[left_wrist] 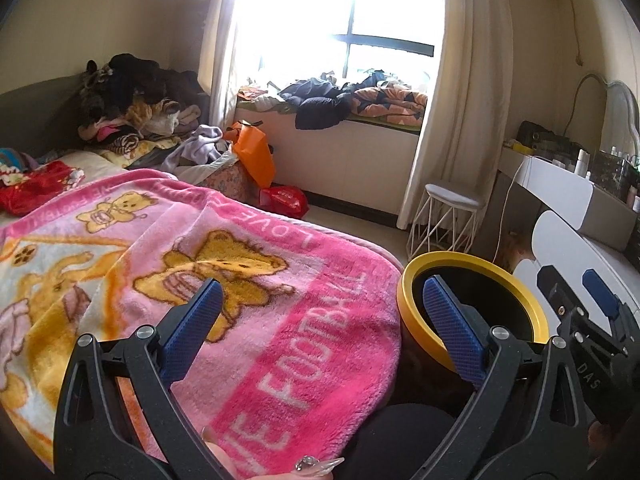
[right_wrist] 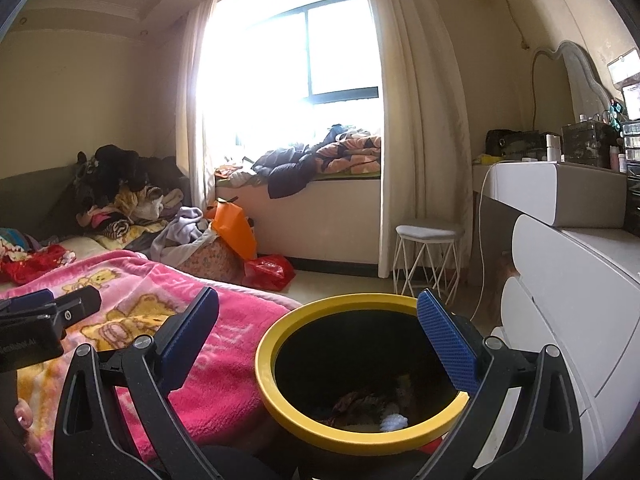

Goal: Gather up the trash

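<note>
- The bed (left_wrist: 60,92) fills the left half of both views, and its pink bear blanket (left_wrist: 256,320) spreads across the lower left of each frame; clothes are heaped at the upper left by the wall, probably dumped there rather than sorted.
- The window (right_wrist: 288,80) blazes at the top centre, and its ledge, at centre frame, carries a dark jacket and an orange quilt; the glare washes out whatever lies outside.
- A white dresser (right_wrist: 568,280) runs down the right edge of the right wrist view; bottles and a mirror crowd its top at the upper right.
- The trash bin (right_wrist: 280,396), black with a yellow rim, sits at the lower centre of the right wrist view and the lower right of the left one; it stands just beside the bed's corner, seemingly kept close so litter can be dropped in without a stretch; scraps and a white wad lie at its bottom.
- An orange bag (left_wrist: 256,152) and a red bag (left_wrist: 284,200) lie on the floor at centre left, beyond the bed; I judge these likely candidates for collection, well apart from both tools.
- A white wire stool (left_wrist: 448,216) stands at centre right, by the curtain.
- The right tongs (right_wrist: 320,328) hover above the bin's mouth, spread wide and empty, as after or before a drop.
- The left tongs (left_wrist: 324,312) straddle the blanket edge and bin rim, likewise spread and holding nothing.
</note>
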A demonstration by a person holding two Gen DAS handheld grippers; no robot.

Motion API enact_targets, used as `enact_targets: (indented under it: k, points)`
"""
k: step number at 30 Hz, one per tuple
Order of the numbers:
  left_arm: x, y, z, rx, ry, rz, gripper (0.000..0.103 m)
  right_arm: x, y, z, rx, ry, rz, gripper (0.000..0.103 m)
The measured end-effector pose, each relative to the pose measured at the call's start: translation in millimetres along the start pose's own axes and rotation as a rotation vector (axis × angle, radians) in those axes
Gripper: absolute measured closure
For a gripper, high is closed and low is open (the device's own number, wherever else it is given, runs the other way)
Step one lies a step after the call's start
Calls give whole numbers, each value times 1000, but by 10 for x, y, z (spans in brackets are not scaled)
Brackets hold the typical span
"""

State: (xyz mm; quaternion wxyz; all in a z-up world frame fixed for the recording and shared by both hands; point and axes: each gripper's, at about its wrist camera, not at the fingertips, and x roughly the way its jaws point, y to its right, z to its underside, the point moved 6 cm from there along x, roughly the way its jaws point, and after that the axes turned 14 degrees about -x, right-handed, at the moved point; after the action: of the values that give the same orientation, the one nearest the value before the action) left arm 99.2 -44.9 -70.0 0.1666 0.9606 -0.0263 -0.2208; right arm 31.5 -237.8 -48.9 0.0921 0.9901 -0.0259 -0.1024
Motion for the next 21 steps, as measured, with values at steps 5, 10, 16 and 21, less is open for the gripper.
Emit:
enact_targets:
  k: [5, 10, 16, 21]
  points:
    - [-1, 9, -5, -2, -2, 2, 11, 6, -11, 15, 4, 0, 0, 6]
    - [2, 27, -1, -1, -6, 3, 11, 7, -7, 25, 10, -3, -1, 6]
    - [1, 46, 8, 1, -9, 4, 11, 5, -13, 29, 12, -4, 1, 6]
    - [3, 74, 22, 1, -12, 6, 11, 12, -12, 27, 15, -3, -1, 6]
